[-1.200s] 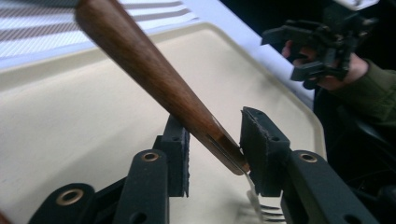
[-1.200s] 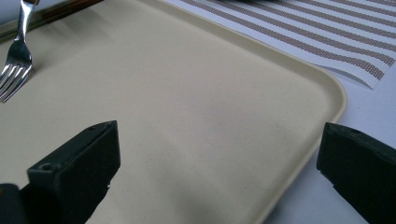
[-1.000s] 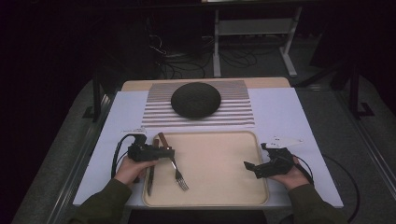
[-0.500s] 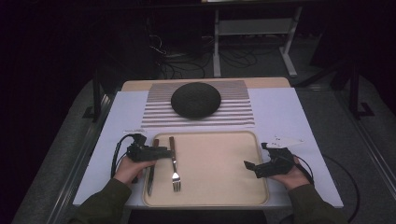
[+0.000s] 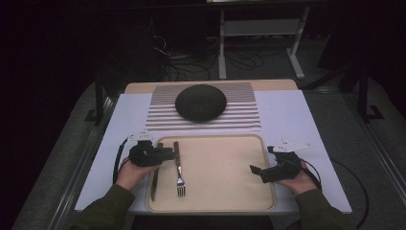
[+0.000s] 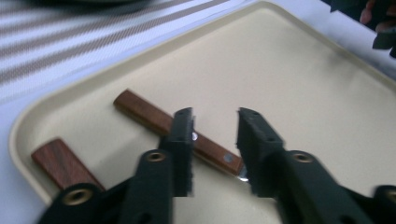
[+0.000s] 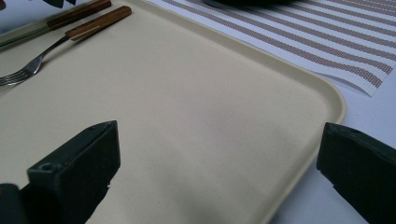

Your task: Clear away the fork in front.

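Overhead, high view: fork lies on the cream tray beside a knife; left gripper at its handle.
Left gripper view: fingers have just been closing, released, above the wooden handle.
Right gripper view: fingers spread wide, holding nothing.
Handling: light, stiff, slippery metal; likely best gripped mid-handle.

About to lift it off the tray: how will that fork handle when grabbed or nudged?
The fork is probably stiff: metal tines, wooden handle. It lies flat on the smooth tray, so a nudge would likely slide it rather than roll it. It looks slim and light, but the low handle could slip from the tongs.
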Demonstrator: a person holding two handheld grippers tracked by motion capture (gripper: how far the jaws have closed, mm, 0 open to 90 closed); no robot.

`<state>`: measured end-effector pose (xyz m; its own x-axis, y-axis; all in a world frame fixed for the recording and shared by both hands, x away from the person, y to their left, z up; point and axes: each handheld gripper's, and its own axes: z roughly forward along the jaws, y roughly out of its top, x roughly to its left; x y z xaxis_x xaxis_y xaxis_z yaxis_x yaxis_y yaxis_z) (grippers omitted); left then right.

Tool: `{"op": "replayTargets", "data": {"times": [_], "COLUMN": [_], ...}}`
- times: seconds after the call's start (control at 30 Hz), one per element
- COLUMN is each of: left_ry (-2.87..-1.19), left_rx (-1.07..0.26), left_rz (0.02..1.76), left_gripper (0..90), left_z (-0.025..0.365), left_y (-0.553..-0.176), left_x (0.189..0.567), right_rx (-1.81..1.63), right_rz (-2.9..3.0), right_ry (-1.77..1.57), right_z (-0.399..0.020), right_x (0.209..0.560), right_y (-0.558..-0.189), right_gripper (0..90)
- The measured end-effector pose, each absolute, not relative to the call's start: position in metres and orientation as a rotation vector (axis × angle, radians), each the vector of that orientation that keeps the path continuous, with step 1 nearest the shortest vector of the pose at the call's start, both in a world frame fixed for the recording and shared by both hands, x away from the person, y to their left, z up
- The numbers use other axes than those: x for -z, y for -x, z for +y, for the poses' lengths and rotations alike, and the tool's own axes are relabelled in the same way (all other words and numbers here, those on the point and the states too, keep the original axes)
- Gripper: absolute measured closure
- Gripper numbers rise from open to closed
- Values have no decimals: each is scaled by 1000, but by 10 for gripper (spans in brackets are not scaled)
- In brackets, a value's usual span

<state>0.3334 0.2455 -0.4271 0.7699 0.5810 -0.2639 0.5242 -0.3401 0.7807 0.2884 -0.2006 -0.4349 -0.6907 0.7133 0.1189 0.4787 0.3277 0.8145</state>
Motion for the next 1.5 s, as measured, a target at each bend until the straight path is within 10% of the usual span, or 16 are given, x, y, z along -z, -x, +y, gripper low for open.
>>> {"op": "replayTargets", "data": {"times": [0.2, 1.5], "left_ry": [-2054, -2328], "left_rx": [-94, -86], "left_rz": [748, 767], "left_gripper": [900, 900], "left_z": [231, 212], "left_y": [-330, -325], "left_x": [421, 440], "right_rx": [-1290, -1296], "right_rz": [2337, 2330], "right_ry": [-1078, -1084], "right_z": [-201, -203], "right_x": [435, 435], "right_y": [-289, -289], "right_gripper": [0, 0]}}
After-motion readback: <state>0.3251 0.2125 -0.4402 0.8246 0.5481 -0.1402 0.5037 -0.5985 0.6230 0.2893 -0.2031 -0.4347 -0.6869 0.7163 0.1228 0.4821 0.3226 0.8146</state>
